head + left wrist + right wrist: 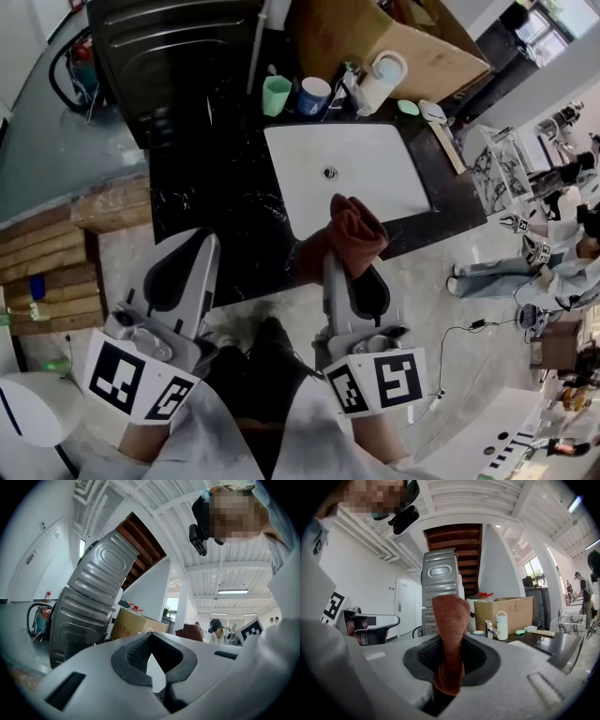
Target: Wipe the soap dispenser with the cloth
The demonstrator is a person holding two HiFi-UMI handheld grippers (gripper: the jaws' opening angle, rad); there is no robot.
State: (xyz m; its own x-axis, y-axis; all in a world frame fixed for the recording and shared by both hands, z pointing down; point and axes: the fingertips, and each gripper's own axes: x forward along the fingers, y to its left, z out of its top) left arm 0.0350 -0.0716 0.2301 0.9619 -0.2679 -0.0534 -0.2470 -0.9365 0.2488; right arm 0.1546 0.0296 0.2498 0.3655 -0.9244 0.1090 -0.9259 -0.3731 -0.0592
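Observation:
The white soap dispenser (382, 80) stands at the back of the black counter (211, 187), right of the faucet (349, 84) and behind the white sink (375, 178). In the right gripper view the dispenser (502, 625) is far off to the right. My right gripper (336, 261) is shut on a rust-red cloth (354, 232), which it holds up over the counter's front edge near the sink. In its own view the cloth (450, 630) sticks up between the jaws of the right gripper (449, 660). My left gripper (206, 242) hovers at the counter's front left, shut, with nothing in it (151, 637).
A green cup (276, 94) and a blue cup (313, 96) stand left of the faucet. A cardboard box (384, 37) sits behind the dispenser. A grey metal appliance (178, 47) is at the back left. Small dishes (432, 112) and a wooden strip (448, 145) lie right of the sink.

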